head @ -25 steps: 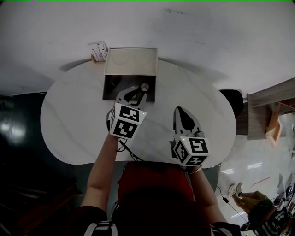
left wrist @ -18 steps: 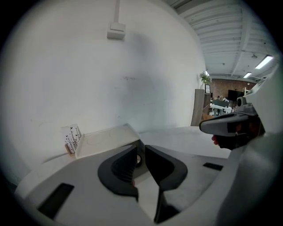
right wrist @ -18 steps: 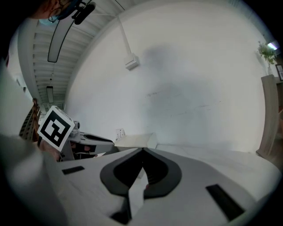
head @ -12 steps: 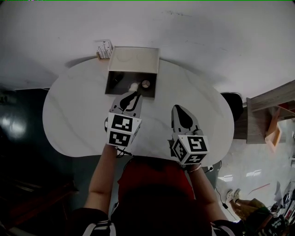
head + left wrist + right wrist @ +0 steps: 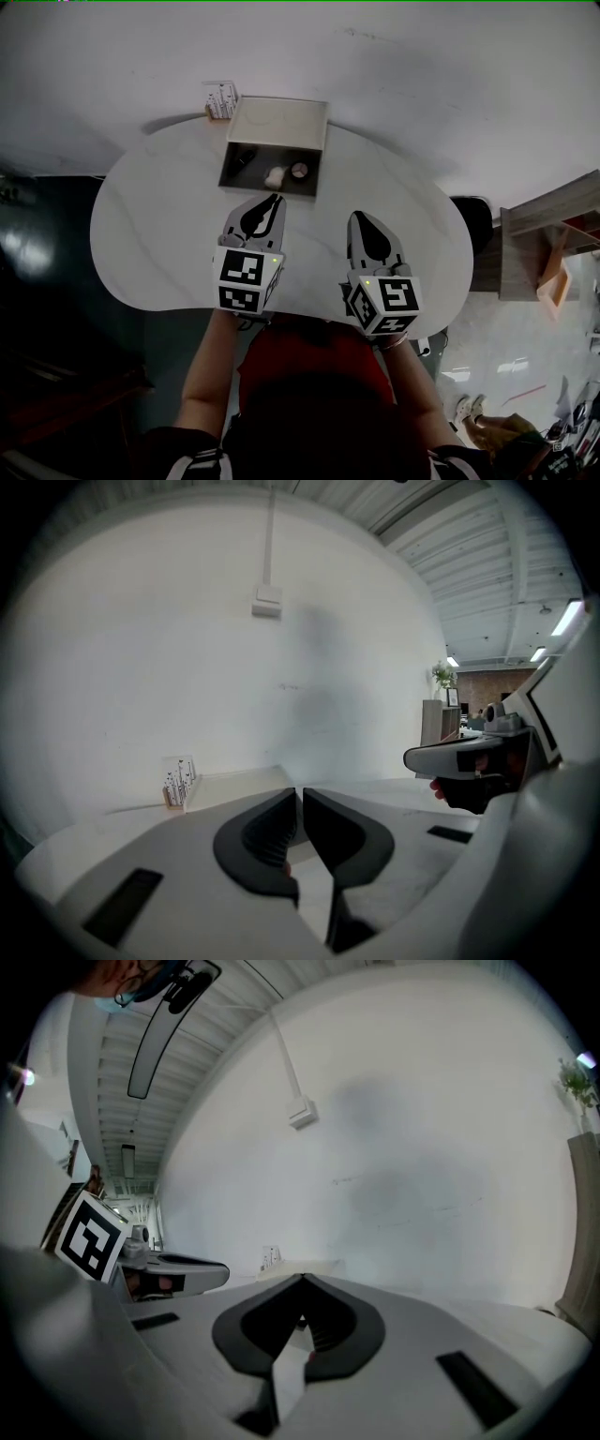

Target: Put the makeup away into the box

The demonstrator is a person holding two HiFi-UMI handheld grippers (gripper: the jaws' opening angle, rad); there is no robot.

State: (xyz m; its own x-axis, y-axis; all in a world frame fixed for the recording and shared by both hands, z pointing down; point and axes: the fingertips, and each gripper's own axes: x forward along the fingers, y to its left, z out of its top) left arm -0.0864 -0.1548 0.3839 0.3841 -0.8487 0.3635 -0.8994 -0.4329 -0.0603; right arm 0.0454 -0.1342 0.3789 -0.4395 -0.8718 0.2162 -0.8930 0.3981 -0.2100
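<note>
Quick rundown from us; the open beige box with its lid tipped up [image 5: 279, 122] sits at the far edge of the white oval table [image 5: 150, 225], and the makeup is inside it. On the box's dark floor we see a small whitish lump [image 5: 275, 176] and a small round piece [image 5: 299, 171] side by side; there's also a darker bit to their left that we can't make out, and everything in there is too tiny to identify properly.

Both grippers are over the near half of the table, clear of the box. The left gripper [image 5: 276, 200] points toward the box's near wall; its jaws have just been closing and are down to a thin slit with nothing between them. The right gripper [image 5: 360, 217] has its jaw tips pressed together, also empty.

In the gripper views the jaws cover the box's inside, so we only get the pale lid [image 5: 234, 780]. A little stand of thin sticks [image 5: 220, 99] sits just left of the box; its contents are unreadable.
</note>
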